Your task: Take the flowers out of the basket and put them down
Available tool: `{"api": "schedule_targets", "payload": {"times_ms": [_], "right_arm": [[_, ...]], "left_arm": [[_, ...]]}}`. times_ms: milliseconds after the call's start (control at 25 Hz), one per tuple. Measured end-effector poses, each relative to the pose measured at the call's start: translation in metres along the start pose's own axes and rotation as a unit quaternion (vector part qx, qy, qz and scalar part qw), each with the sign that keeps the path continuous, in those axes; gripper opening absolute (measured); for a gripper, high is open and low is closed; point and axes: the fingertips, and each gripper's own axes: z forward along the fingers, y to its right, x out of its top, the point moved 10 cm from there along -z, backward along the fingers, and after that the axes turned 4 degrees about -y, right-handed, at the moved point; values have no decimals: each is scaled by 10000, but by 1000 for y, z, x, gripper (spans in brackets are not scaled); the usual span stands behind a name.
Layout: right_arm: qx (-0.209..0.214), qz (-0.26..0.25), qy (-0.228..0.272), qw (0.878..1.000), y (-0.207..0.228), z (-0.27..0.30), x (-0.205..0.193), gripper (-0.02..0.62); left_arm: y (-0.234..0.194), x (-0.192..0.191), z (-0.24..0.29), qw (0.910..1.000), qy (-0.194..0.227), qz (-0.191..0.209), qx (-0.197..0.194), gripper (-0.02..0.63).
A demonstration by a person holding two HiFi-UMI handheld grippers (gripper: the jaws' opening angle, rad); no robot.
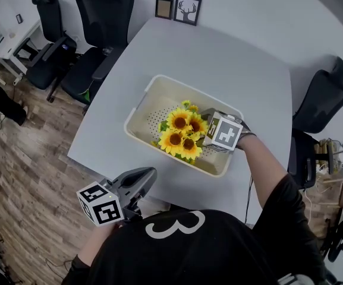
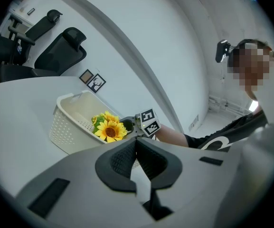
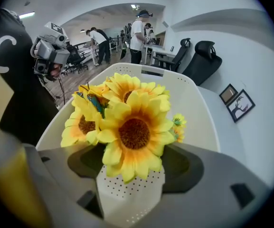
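White table (image 1: 219, 58), bright yellow sunflowers (image 1: 182, 136), cream basket (image 1: 139, 119)

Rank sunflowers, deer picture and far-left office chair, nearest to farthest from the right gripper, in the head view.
1. Sunflowers, beside the right gripper, in the basket.
2. Deer picture, table's far edge.
3. Far-left office chair, beyond the table.

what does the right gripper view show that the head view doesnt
Only the right gripper view: the right claw from within, jaws apart, the sunflowers right in front of the gap, the dotted floor of the basket showing through it, and people standing in the room behind.

Only the head view: the left claw low by the near edge of the table, apart from the basket, and the table's whole outline.

Both: sunflowers, cream basket, framed pictures, black office chairs.
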Motion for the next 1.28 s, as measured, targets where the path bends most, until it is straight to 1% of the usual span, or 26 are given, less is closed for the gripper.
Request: {"api": "schedule_targets", "payload": {"times_ms": [200,360,520,680,840,1040,1120,1200,1280], "right_arm": [[62,-59,728,9973,4,8,14,336],[142,-123,1089,9939,7,18,23,335],[216,-101,1663,9858,7,24,35,331],[330,15,2151,9760,8,34,44,310],[398,271,2543,9659,11,36,50,257],[465,422,2680,9614,11,40,50,196],[444,446,2712,9605,9,42,49,113],[486,522,2782,9579,8,42,48,81],[482,571,2835,9561,8,42,47,67]], "left_arm": [[-3,-2,-6,10000,26,-10,46,8],[-3,-1,-8,9999,48,-65,121,8],[-5,-2,-14,9997,57,-75,206,8],[-7,-3,-22,9992,68,-157,375,8],[-5,-5,-30,9983,149,-190,534,8],[-3,-7,-40,9964,311,-238,747,8],[-2,-9,-44,9957,348,-252,817,8],[-2,-11,-48,9951,381,-265,873,8],[-1,-12,-50,9946,408,-276,909,8]]}}
